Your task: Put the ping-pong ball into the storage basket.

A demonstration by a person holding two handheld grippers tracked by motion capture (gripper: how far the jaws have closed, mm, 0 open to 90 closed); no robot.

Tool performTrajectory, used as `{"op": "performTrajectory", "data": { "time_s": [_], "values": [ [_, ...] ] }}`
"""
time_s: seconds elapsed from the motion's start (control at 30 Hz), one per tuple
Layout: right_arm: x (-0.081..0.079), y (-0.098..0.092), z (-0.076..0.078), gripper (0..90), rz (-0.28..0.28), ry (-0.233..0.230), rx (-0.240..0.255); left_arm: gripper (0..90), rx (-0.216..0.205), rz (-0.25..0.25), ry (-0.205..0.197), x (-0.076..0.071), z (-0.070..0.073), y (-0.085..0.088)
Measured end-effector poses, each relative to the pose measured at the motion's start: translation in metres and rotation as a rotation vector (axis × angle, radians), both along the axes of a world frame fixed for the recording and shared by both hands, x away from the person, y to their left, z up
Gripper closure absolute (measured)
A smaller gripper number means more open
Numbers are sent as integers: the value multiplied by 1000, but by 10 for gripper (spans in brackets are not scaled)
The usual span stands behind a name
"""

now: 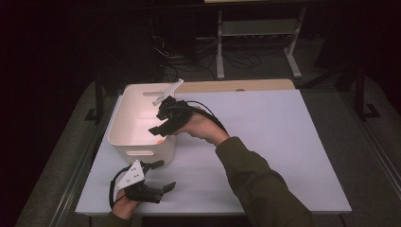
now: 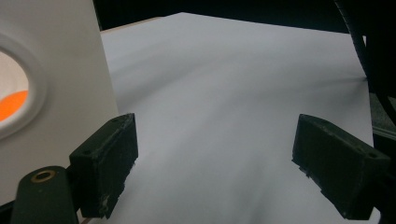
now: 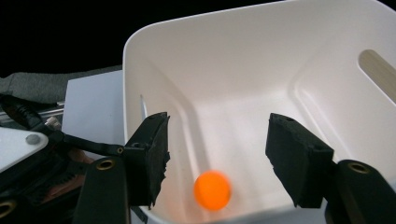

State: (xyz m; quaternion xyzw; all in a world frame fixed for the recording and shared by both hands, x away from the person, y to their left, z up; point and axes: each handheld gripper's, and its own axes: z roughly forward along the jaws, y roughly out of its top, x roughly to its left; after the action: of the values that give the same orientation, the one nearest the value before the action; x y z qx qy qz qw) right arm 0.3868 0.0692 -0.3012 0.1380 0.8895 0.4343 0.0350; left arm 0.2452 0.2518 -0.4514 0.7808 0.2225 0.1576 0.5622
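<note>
Right claw tipped down over white bin, jaws apart above orange ball. Left claw low over desk, jaws apart, empty.

A white sheet covers the desk, whose pale wooden edge shows along the far side; beyond it, on the dark floor, a light metal frame stands amid tangled cables, with grey carpet flanking the desk

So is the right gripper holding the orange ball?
No, the orange ball lies loose in the white bin, between the open right gripper.
</note>
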Motion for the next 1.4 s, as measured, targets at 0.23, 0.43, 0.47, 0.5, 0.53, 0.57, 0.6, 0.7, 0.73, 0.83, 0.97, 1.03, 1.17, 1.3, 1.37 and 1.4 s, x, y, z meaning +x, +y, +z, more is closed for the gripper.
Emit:
{"op": "performTrajectory", "data": {
  "time_s": [0.23, 0.43, 0.47, 0.5, 0.53, 0.57, 0.6, 0.7, 0.73, 0.83, 0.97, 1.03, 1.17, 1.3, 1.37, 1.4],
  "values": [
    [-3, -24, 0, 350, -34, -4, 16, 141, -2, 2, -4, -1, 0, 0],
    [-7, -49, -2, 323, -71, -12, 49, 141, -1, 3, 0, -1, 0, 0],
    [-8, -53, -3, 319, -75, -16, 52, 141, -1, 3, 0, -1, 0, 0],
    [-9, -58, -5, 316, -82, -14, 54, 141, 0, 3, 0, -1, 0, 0],
    [-10, -61, -7, 312, -85, -16, 57, 141, 2, 3, -1, -1, 0, 0],
    [-10, -65, -9, 309, -90, -17, 58, 140, 1, 2, -2, -1, 0, 0],
    [-12, -71, -11, 298, -100, -16, 58, 140, 0, 2, -2, -1, 0, 0],
    [-13, -78, -15, 290, -108, -15, 65, 141, 0, 3, 0, -1, 0, 0],
    [-14, -81, -17, 284, -113, -16, 66, 141, 0, 3, -1, -1, 0, 0],
    [-15, -91, -24, 264, -134, -9, 73, 141, -2, 3, 2, -1, 0, 0],
    [-18, -103, -33, 238, -158, -2, 73, 141, -2, 2, -1, -1, 0, 0],
    [-21, -109, -37, 222, -179, -7, 76, 141, 0, 3, 2, -1, 0, 0],
    [-25, -122, -46, 190, -209, -12, 86, 141, -2, 3, 1, -1, 0, -1],
    [-29, -133, -55, 157, -245, -14, 92, 141, 0, 4, 3, -1, 0, 0],
    [-32, -139, -60, 142, -264, -17, 90, 141, -1, 3, 3, -1, 0, 0],
    [-36, -144, -65, 133, -279, -21, 88, 141, 0, 2, 1, -1, 0, 0]
  ]
}}
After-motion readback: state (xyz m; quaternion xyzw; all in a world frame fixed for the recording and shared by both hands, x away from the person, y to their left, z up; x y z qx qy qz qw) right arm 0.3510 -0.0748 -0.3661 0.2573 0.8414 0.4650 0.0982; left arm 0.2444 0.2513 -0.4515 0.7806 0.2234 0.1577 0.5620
